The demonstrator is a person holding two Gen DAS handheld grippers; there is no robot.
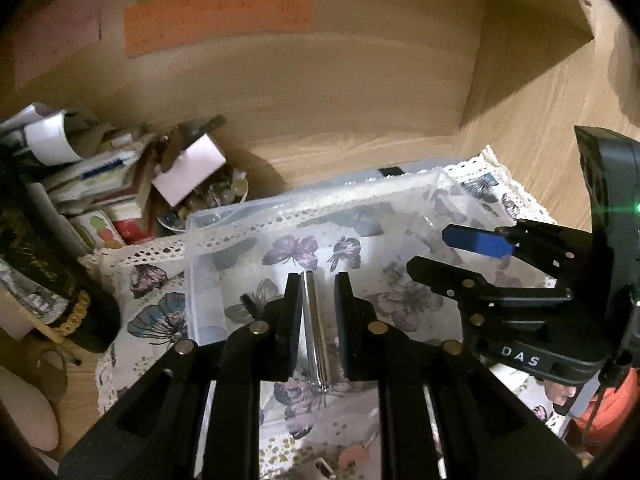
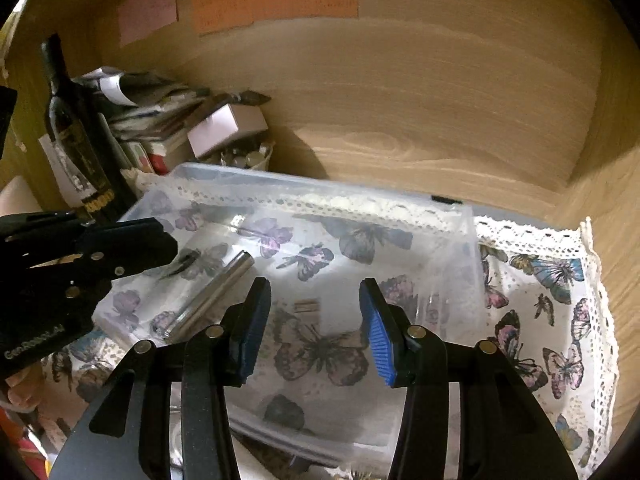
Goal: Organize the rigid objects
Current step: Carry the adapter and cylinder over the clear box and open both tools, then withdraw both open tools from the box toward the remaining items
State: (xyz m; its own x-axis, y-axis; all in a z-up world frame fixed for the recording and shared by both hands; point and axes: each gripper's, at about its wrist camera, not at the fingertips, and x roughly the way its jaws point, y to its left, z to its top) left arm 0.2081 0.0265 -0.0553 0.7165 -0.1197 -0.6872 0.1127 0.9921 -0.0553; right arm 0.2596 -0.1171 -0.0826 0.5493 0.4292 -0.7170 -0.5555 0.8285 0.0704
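Note:
A shiny metal cylinder (image 1: 314, 320) (image 2: 212, 296) lies on the floor of a clear plastic box (image 1: 280, 208) (image 2: 320, 188), which stands on a butterfly cloth (image 2: 552, 320). My left gripper (image 1: 318, 280) (image 2: 160, 248) hangs just above the cylinder and in line with it. Its jaws stand a narrow gap apart and the pads do not press on the cylinder, which shows through the gap. My right gripper (image 2: 315, 282) (image 1: 430, 250) hovers over the middle of the box, open, with nothing between its blue pads. A small flat piece (image 2: 308, 306) also lies in the box.
A dark bottle (image 2: 68, 120) and a heap of boxes and papers (image 1: 100, 184) crowd the left corner, with a bowl of small items (image 1: 216, 196) behind the clear box. The wooden back wall (image 2: 400, 100) carries coloured paper notes (image 1: 216, 20). A wooden side wall closes the right.

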